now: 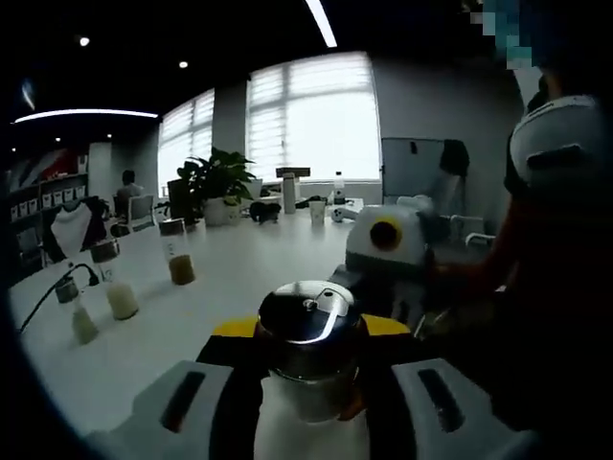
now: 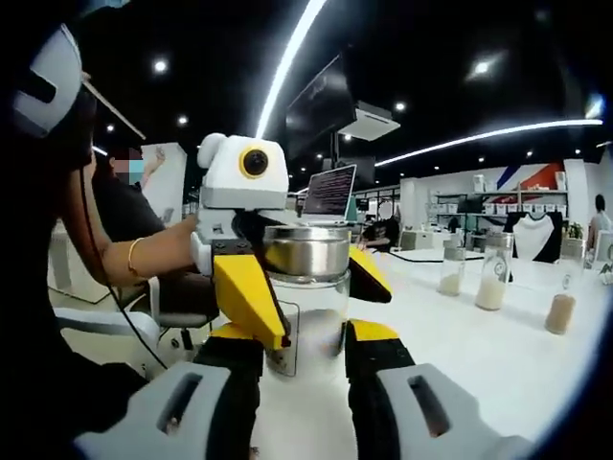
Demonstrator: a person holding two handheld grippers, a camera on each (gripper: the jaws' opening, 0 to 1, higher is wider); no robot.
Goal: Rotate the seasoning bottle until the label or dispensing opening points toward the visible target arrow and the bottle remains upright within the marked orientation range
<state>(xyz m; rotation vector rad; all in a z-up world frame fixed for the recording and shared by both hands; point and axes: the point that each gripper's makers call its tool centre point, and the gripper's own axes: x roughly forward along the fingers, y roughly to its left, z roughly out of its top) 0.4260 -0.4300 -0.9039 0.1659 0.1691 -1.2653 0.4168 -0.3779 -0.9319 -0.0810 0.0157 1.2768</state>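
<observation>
Both claws are squeezing the seasoning bottle [image 1: 308, 350] standing upright on the near white table [image 1: 230, 278]: left gripper [image 2: 305, 278] and right gripper [image 2: 300, 369] are gripping its glass sides.

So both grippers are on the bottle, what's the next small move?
Probably twist the bottle slightly and keep it upright. Both the left gripper and right gripper close on it. No arrow is visible, so a big turn seems risky.
</observation>
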